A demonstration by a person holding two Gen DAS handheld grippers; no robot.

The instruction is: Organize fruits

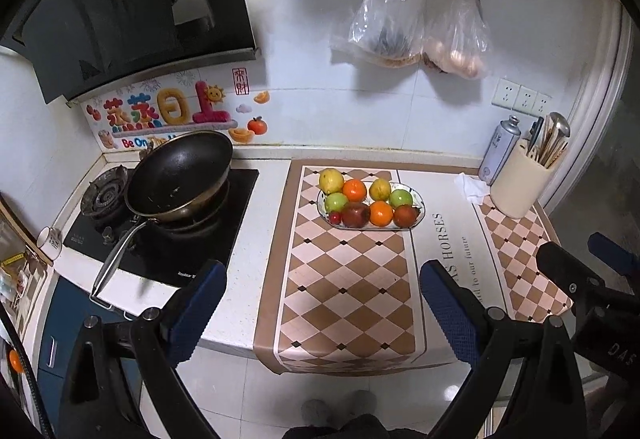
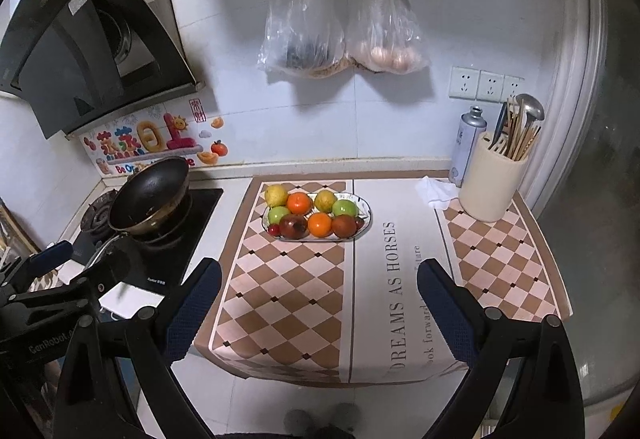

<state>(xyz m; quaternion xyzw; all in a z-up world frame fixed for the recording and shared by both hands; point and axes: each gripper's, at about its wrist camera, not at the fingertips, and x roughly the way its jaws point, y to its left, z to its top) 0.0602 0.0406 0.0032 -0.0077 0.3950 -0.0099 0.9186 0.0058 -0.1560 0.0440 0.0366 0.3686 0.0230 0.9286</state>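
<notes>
The plate of fruits is sitting on the checked mat at the back of the bench, well ahead of both grippers, its long axis running left to right. The left gripper and right gripper are hanging released and empty, neither clearly nearer. Lemons, oranges, green and dark red apples are lying packed, touching

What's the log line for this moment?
left claw: open, empty | right claw: open, empty | plate: on mat, holding all fruit | contact: none | stage: pre-reach
</notes>
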